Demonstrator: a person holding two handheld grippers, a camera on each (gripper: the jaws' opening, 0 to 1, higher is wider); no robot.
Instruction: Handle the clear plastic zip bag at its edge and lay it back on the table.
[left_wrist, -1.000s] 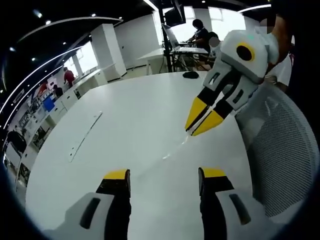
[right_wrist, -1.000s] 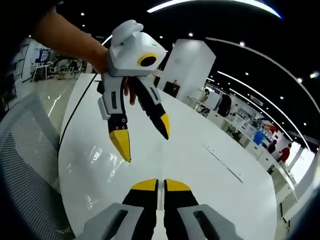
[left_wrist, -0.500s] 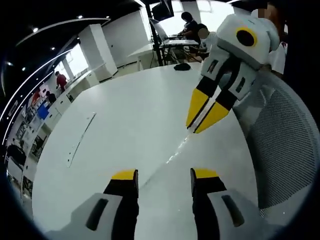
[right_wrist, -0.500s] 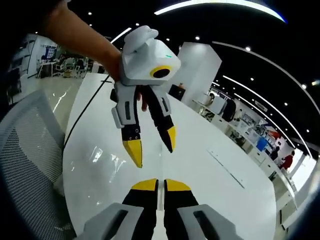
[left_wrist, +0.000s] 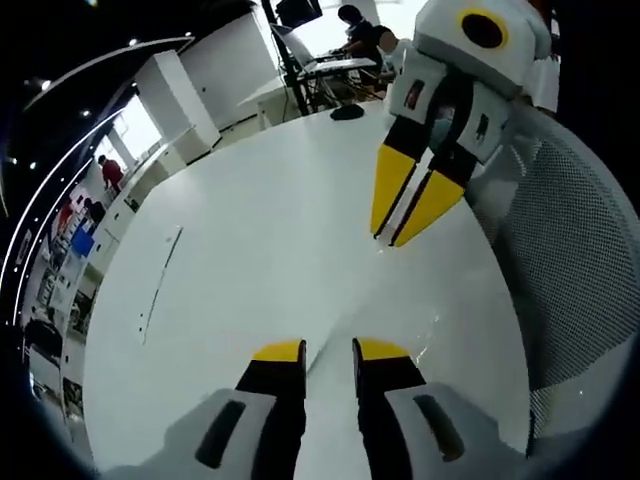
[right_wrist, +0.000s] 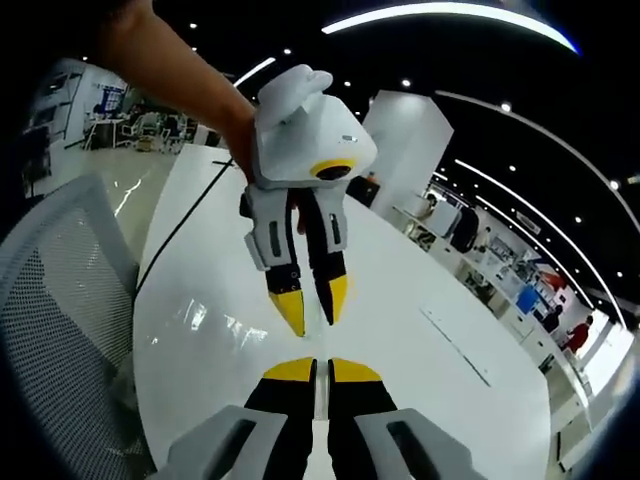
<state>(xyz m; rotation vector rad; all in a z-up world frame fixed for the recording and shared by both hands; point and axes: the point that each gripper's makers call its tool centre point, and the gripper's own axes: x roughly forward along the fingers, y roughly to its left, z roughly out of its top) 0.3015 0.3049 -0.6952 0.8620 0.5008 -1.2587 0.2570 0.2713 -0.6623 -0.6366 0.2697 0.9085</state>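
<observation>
Left gripper view: the left gripper (left_wrist: 328, 350) rises from the bottom edge, its yellow-tipped jaws drawn close with a narrow gap between them; a thin edge of the clear plastic zip bag (left_wrist: 400, 295) runs into that gap, but whether the jaws actually pinch it cannot be told from here; the bag is nearly invisible against the white table (left_wrist: 230, 240), readable only as a faint straight line and a few glints of reflected light running from the left jaws up toward the right gripper (left_wrist: 385, 238); the right gripper enters from the upper right, its long yellow tips converging to a point at the far end of that line, clenched on the bag's edge; a mesh chair back (left_wrist: 575, 260) stands at the right of the table; a dark small object (left_wrist: 347, 112) lies near the table's far edge.

Right gripper view: the right gripper (right_wrist: 316, 372) shows its two jaws pressed together at the bottom, with a pale sliver of the bag's film caught between the tips; the left gripper (right_wrist: 312, 308) hangs tip-down just beyond, held by a person's hand (right_wrist: 262, 160), its jaws nearly together over the same film; bright wrinkled reflections mark the bag (right_wrist: 210, 325) just above the glossy table (right_wrist: 400, 370); the mesh chair back (right_wrist: 55, 340) fills the left side.
</observation>
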